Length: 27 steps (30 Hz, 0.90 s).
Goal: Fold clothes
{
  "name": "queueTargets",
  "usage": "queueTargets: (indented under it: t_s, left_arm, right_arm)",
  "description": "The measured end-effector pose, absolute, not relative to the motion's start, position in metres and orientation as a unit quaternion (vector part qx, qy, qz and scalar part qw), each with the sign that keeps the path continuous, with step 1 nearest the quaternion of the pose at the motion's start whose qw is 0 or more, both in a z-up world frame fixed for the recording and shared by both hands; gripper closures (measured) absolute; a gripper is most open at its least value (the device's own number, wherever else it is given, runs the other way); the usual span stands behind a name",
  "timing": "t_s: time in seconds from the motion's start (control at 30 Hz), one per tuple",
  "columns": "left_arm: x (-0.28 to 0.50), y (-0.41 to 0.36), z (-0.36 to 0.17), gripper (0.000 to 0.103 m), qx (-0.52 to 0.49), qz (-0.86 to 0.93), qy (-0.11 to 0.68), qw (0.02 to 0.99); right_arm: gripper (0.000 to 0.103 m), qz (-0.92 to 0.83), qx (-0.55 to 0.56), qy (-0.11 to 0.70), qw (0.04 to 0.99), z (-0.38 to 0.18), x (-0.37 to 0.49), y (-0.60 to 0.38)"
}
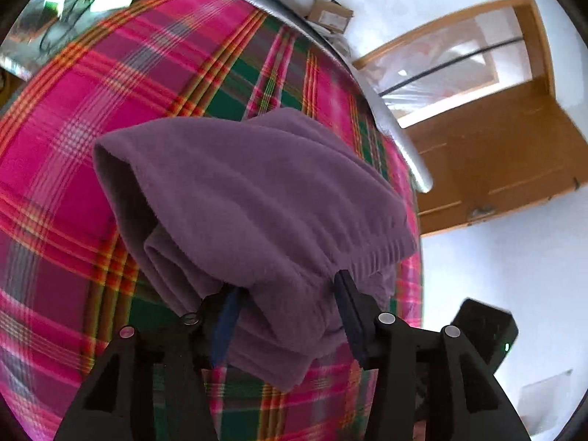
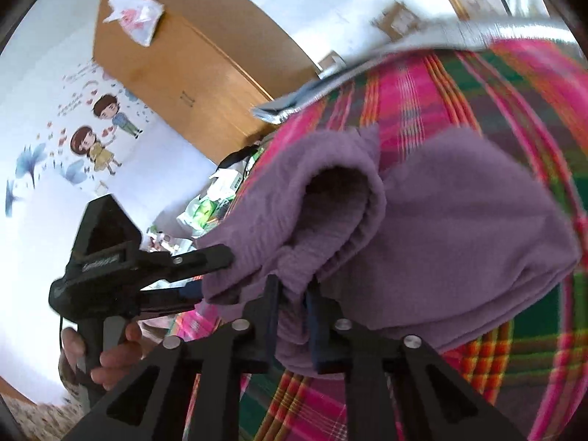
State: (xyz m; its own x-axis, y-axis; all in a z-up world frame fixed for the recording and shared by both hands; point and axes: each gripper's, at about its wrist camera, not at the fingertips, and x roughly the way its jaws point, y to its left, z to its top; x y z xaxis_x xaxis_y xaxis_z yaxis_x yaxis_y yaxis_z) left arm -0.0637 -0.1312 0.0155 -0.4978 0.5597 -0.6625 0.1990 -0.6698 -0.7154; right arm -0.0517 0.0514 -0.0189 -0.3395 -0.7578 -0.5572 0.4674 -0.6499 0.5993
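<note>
Purple fleece garment (image 1: 253, 198): folded into thick bundle, lying on pink-and-green plaid cloth (image 1: 73, 117) spread under it. Left hand-held gripper (image 1: 286, 294): jaws spread wide, near hem between them, pads apparently clear of fabric. Right hand-held gripper (image 2: 294, 294): jaws narrowed, pinching gathered ribbed edge. Step judged: setting down final fold, near completion. Next move calls for right release, both withdrawing without dragging layers.

Raised lettering on the left gripper (image 2: 217, 275) body, too blurred to read; no other text
</note>
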Motion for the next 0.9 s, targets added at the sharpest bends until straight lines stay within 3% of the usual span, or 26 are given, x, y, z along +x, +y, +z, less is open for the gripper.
queueTargets:
  t_s: [0.07,0.17,0.9]
  left_arm:
    - [-0.064,-0.140,0.018,0.077,-0.478,0.773,-0.401,0.113]
    - [-0.068,-0.147,0.028,0.095,-0.456,0.788,-0.400,0.101]
    - [-0.046,-0.255,0.061,0.098,-0.325,0.840,-0.434,-0.036]
  right_arm:
    - [0.090,-0.813,0.415,-0.153,0.380,-0.008,-0.048,0.053]
    - [0.091,-0.824,0.400,-0.141,0.375,0.006,-0.046,0.059]
    - [0.098,-0.898,0.264,-0.046,0.348,0.103,-0.082,0.019]
